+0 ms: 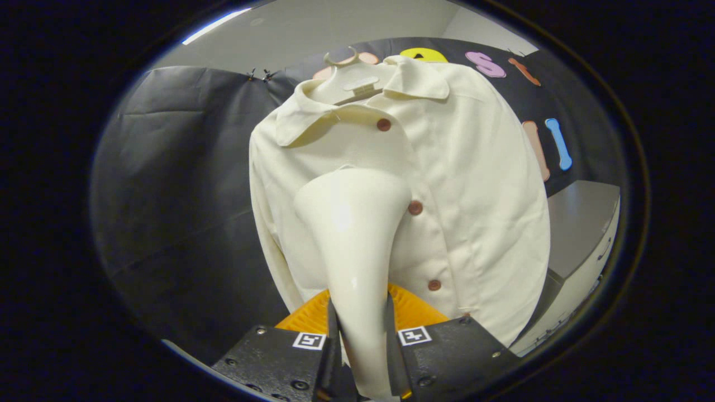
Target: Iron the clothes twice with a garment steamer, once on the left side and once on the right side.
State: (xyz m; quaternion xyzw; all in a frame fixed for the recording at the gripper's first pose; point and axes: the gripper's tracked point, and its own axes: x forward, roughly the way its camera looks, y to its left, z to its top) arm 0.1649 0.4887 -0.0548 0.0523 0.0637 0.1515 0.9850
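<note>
Steamer (pixel 352 234) is clamped right between the gripper (pixel 360 340) fingers, both of them pressing on its cream handle from either side, so the fingers are closed down to the width of that handle and nothing else is in their grip. Handle rises from between the fingers and flares into a wide head, which sits up against the front of the shirt (pixel 447 184), on the side of the button row nearer the dark cloth wall (pixel 179 184). Can't tell for sure whether the head actually touches the fabric or just hangs right in front of it. Shirt is cream with a floppy collar and four reddish-brown buttons (pixel 415 207) down the front, hung on a pale hanger (pixel 357 78) whose hook pokes out above the collar. Something orange and ribbed (pixel 416 310) peeks out just behind the fingers, low down by the handle; not sure what it is. Off beyond the shirt's far side there's a grey-topped white cabinet (pixel 581 234), standing against the wall. No bins or baskets with anything in them to report.
</note>
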